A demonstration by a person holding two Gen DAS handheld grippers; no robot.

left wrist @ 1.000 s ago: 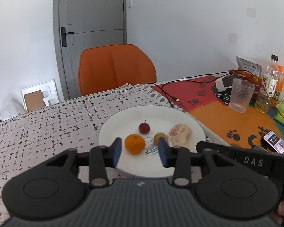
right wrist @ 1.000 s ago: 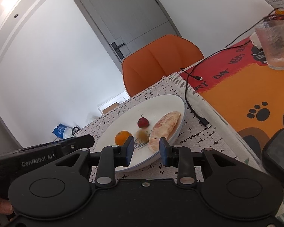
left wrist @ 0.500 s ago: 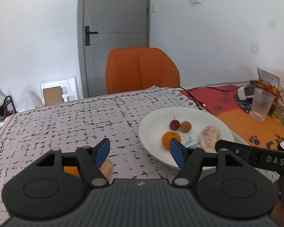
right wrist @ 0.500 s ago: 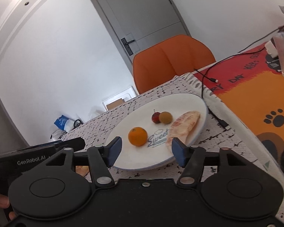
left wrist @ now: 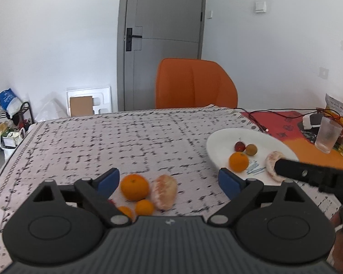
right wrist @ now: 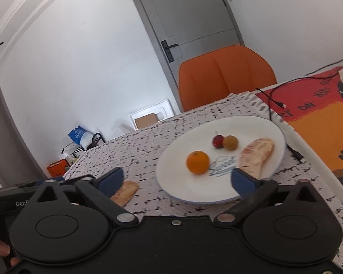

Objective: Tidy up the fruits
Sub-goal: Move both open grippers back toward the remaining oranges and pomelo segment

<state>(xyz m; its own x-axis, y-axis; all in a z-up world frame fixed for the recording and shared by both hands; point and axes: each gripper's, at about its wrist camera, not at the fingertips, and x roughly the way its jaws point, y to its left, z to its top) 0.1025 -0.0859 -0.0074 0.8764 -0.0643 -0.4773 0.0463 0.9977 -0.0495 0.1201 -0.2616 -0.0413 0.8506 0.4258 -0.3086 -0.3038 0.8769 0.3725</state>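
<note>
Looks like someone's home, probably a dining corner in an apartment. There's a table with a black-and-white patterned tablecloth (left wrist: 125,141), an orange chair (left wrist: 195,84) pushed up to it, and a grey door (left wrist: 162,41) right behind. Bags and a small rack (left wrist: 10,118) sit on the floor by the wall, plus a drinking glass (left wrist: 327,134) and snack packets (left wrist: 337,106) on a paw-print mat (right wrist: 327,137).

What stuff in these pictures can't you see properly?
- Left wrist view: the small orange fruit and a red bit on the tablecloth are partly hidden by the left gripper.
- Left wrist view: the peeled segment on the plate is partly covered by the right gripper.
- Right wrist view: the plate's blue print is too blurred to read fully.
</note>
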